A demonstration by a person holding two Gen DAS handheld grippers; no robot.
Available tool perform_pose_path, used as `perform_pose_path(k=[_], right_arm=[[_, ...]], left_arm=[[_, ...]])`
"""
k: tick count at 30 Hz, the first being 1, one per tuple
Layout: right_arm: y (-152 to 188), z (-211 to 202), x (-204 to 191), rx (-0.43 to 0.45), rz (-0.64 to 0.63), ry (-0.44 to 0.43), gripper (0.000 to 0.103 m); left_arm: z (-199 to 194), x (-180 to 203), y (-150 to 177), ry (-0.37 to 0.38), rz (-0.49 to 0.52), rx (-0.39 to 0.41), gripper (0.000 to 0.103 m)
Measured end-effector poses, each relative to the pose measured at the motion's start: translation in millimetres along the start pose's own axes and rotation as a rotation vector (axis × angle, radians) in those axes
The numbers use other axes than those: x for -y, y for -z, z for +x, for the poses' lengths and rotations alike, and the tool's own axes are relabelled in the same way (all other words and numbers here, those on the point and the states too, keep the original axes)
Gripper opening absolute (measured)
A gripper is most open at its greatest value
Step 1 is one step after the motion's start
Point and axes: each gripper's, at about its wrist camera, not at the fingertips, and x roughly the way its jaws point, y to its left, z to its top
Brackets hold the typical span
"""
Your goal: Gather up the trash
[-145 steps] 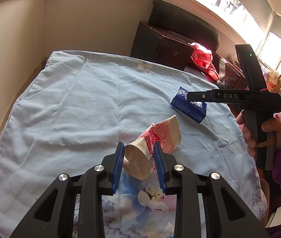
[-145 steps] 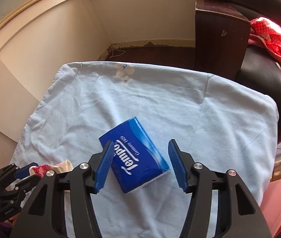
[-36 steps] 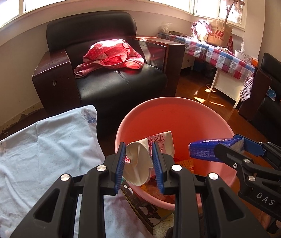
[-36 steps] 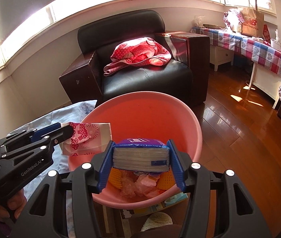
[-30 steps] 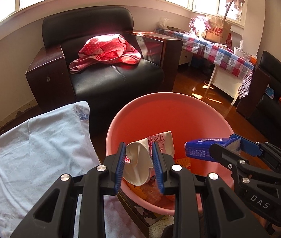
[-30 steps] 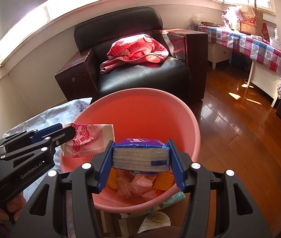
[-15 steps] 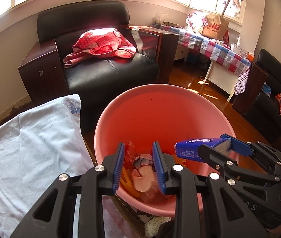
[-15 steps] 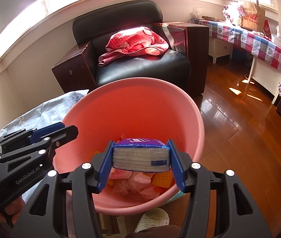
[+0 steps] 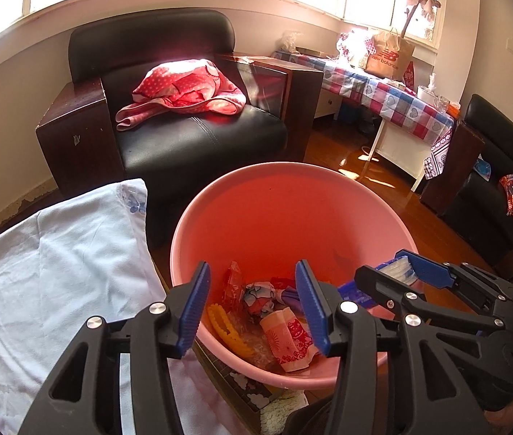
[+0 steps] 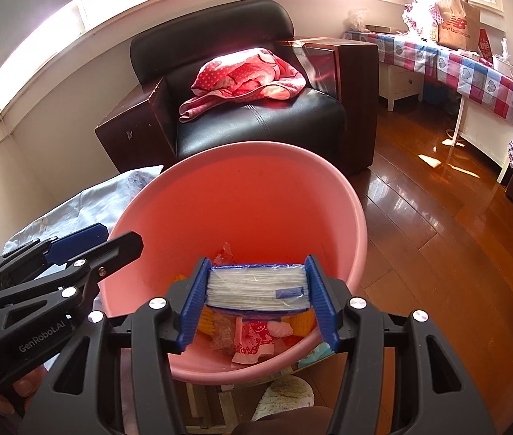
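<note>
A pink basin (image 9: pixel 292 217) holds several pieces of trash. A crumpled red-and-white paper cup (image 9: pixel 289 340) lies loose among them, also visible in the right wrist view as the cup (image 10: pixel 253 337). Above the basin's near side my left gripper (image 9: pixel 253 290) has its jaws opening, with nothing between the blue pads. My right gripper (image 10: pixel 256 264) is shut on a blue tissue pack (image 10: pixel 256 290), held over the basin (image 10: pixel 238 199). In the left wrist view the right gripper (image 9: pixel 383 264) is to the right, over the rim. In the right wrist view the left gripper (image 10: pixel 111 239) is at the left.
A table with a light blue cloth (image 9: pixel 57 272) lies left of the basin. Behind stands a black armchair (image 9: pixel 191 137) with a red dotted cloth (image 9: pixel 184 87). A checkered table (image 9: pixel 401 98) and wooden floor (image 10: pixel 437 217) are at the right.
The left gripper opened and the paper cup dropped out of it into the basin. The right gripper kept its hold on the tissue pack. The basin now looks a little nearer in both views.
</note>
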Motion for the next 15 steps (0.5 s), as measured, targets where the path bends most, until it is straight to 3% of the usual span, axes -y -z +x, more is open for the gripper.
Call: perform_pose_path(k=[15], right_arm=[[-1,-30,-8,0.060,-0.029,-0.019,0.054]], left_arm=[[-26,-5,3,-0.001,-0.020,0.046,0.050]])
